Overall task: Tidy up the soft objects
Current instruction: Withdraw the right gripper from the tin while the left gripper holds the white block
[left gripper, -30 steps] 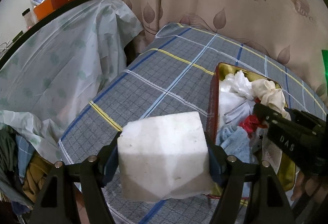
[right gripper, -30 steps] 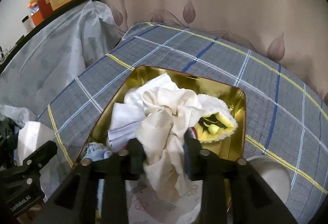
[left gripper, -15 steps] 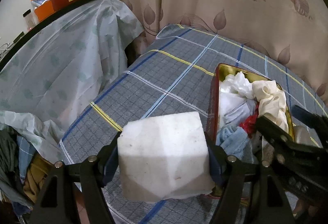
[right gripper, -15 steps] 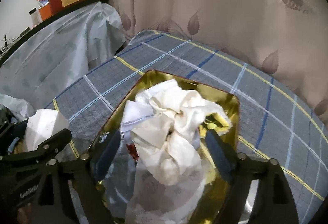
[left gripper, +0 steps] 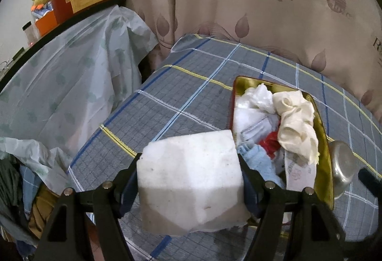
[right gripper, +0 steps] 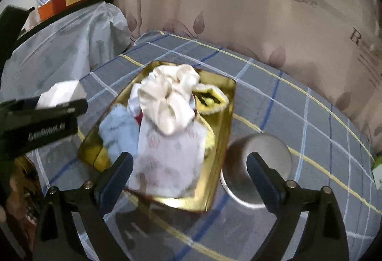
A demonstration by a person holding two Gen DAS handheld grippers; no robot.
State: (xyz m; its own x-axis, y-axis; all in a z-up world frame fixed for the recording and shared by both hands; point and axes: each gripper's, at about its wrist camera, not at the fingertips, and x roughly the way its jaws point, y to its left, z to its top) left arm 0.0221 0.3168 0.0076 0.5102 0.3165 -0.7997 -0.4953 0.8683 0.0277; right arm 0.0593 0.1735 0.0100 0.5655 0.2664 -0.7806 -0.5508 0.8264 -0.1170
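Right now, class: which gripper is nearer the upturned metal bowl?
Right. The right gripper hangs open just above the metal bowl; the left gripper, clamping the white foam block, sits across the gold tin.

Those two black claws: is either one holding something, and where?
The left gripper clamps a white foam block by its two opposite side faces. The right gripper is open and holds nothing.

The right wrist view is smeared, so the print on the white patterned cloth (right gripper: 170, 158) can't be read. The white foam block (left gripper: 191, 179) hides the near corner of the gold metal tin (left gripper: 322, 141). The steel bowl (left gripper: 342, 165) is partly behind the tin's wall.
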